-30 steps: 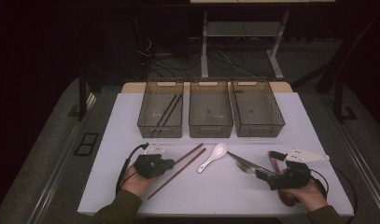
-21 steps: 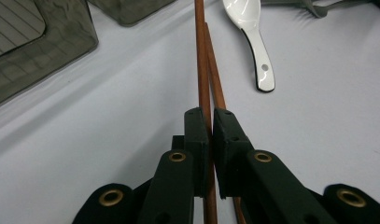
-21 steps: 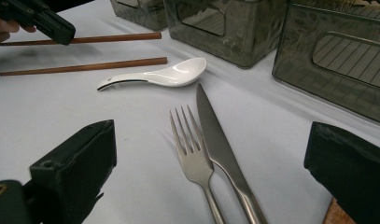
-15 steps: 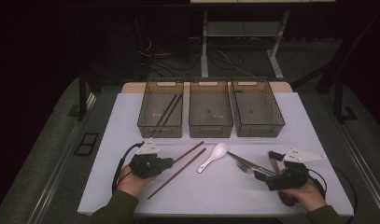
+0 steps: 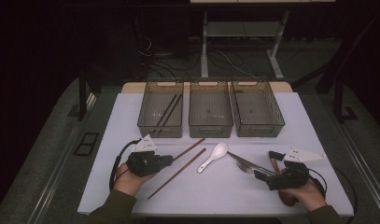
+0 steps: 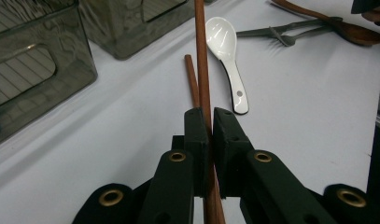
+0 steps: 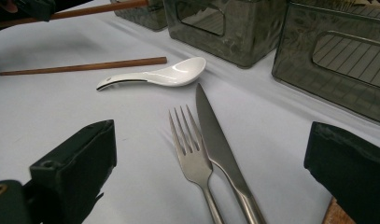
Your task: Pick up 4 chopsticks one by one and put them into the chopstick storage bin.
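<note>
Each hand carries black tongs. The left tongs [image 5: 165,160] have a black body, a grey three-cornered plate on top and a black cable looping behind. In the left gripper view, two flat black jaws join angled arms fitted with brass-coloured eyelets. The right tongs [image 5: 263,165] match: black body, grey plate, trailing black cable, blocky black jaws. Both sleeves are olive green.

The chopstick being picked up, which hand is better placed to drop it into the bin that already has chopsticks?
Left. The left gripper is shut on the chopstick, nearest the left bin; the right gripper is open over the fork.
</note>
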Available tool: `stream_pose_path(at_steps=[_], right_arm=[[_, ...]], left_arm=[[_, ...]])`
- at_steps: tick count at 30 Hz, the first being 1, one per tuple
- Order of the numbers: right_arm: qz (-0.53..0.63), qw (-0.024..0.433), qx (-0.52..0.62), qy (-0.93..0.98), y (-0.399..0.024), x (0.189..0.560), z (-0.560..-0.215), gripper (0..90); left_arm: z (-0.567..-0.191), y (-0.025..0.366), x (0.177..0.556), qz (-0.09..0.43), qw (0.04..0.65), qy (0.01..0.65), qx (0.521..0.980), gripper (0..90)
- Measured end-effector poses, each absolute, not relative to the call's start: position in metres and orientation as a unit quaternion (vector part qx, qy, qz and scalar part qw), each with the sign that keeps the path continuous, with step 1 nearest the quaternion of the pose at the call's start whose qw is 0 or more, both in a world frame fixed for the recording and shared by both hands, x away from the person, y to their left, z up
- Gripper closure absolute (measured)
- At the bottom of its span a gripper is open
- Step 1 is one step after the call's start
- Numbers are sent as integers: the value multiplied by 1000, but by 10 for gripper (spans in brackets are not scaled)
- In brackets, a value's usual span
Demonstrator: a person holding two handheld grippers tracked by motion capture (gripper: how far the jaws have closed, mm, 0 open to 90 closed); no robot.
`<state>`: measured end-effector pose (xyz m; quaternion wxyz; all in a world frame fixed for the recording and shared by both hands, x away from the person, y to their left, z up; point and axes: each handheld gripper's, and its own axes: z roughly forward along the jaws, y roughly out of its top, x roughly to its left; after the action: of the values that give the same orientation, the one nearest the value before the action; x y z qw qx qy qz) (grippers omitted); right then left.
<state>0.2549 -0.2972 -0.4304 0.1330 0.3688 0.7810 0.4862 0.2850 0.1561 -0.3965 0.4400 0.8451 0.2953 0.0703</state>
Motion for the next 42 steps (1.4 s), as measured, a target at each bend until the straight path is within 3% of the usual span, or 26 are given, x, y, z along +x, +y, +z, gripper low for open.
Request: stream_pose_path(at_steps=[19, 42], right_arm=[[484, 133, 371, 781, -297, 255, -431, 27], [487, 136, 381, 774, -302, 255, -430, 27]], left_arm=[[-377, 172, 299, 112, 463, 322, 818, 844], [-362, 177, 345, 145, 455, 356, 803, 844]])
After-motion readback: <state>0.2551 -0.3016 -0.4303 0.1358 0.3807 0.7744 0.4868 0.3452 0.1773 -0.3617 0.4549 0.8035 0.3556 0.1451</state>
